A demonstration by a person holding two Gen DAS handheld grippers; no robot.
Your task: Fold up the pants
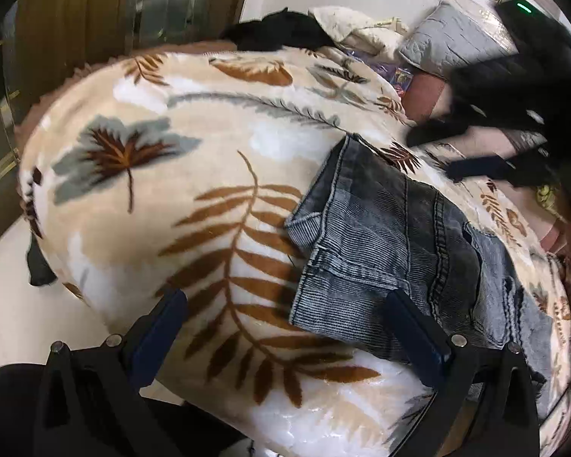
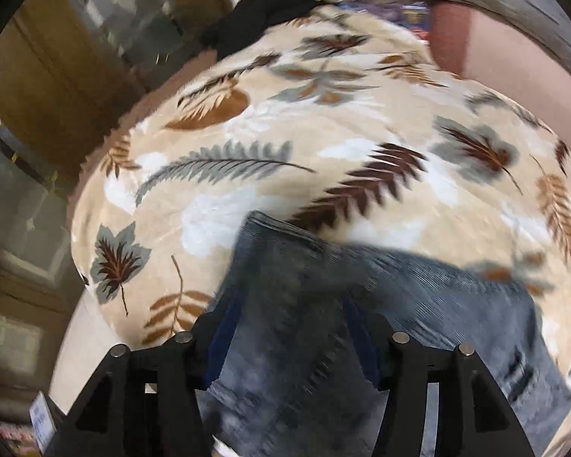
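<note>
Already the pants [image 1: 392,236] are lying as a compact folded bundle on the bed's leaf-print blanket [image 1: 179,175], just ahead of the released left tool [image 1: 289,316], while the right tool [image 2: 285,316], parted, is hanging above them, seemingly gripping nothing.

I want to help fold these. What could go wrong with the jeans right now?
The jeans lie near the edge of the leaf-print blanket, so a tug could slide them off. The right tool view is blurred and its jaws stand open around the denim, so it may grab crooked. The left tool is open, holding nothing.
</note>
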